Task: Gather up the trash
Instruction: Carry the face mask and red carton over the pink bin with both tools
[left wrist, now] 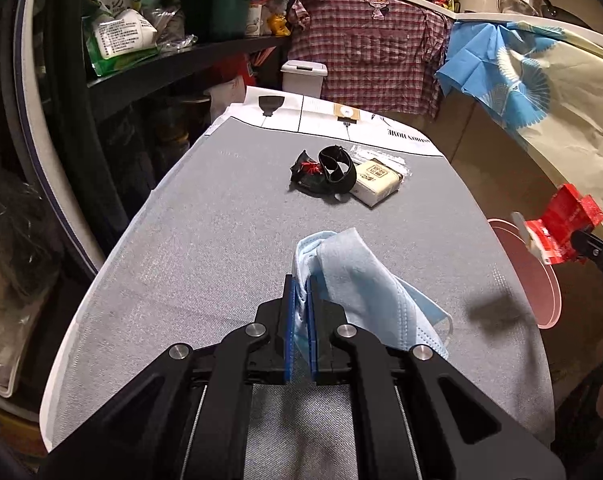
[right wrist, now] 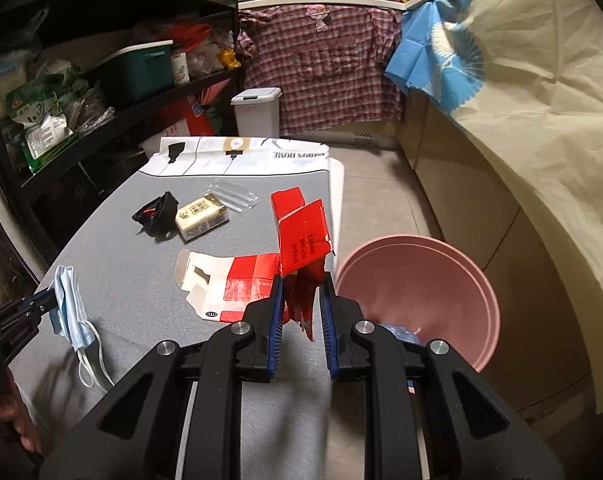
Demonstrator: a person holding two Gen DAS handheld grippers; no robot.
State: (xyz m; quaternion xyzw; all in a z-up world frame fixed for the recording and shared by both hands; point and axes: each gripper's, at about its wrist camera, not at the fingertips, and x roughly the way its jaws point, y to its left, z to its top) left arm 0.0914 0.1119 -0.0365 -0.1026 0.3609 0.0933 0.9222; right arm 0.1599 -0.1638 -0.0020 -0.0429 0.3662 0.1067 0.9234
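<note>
My left gripper point(left wrist: 299, 280) is shut on a light blue face mask point(left wrist: 357, 284) and holds it just above the grey table point(left wrist: 205, 248); the mask also shows in the right wrist view point(right wrist: 67, 308). My right gripper point(right wrist: 301, 284) is shut on a flattened red and white carton point(right wrist: 297, 240), near the table's right edge beside a pink bin point(right wrist: 421, 292). The carton point(left wrist: 561, 228) and bin point(left wrist: 545, 284) show at the right of the left wrist view. A black wrapper point(left wrist: 321, 172), a tissue pack point(left wrist: 375, 184) and clear plastic point(right wrist: 233, 196) lie further back.
Dark shelves point(right wrist: 113, 80) with bags and a green box stand left of the table. A white lidded bin point(right wrist: 257, 112) stands behind it. A checked shirt point(right wrist: 321, 72) hangs on the counter. A cloth-covered counter point(right wrist: 541, 140) runs along the right.
</note>
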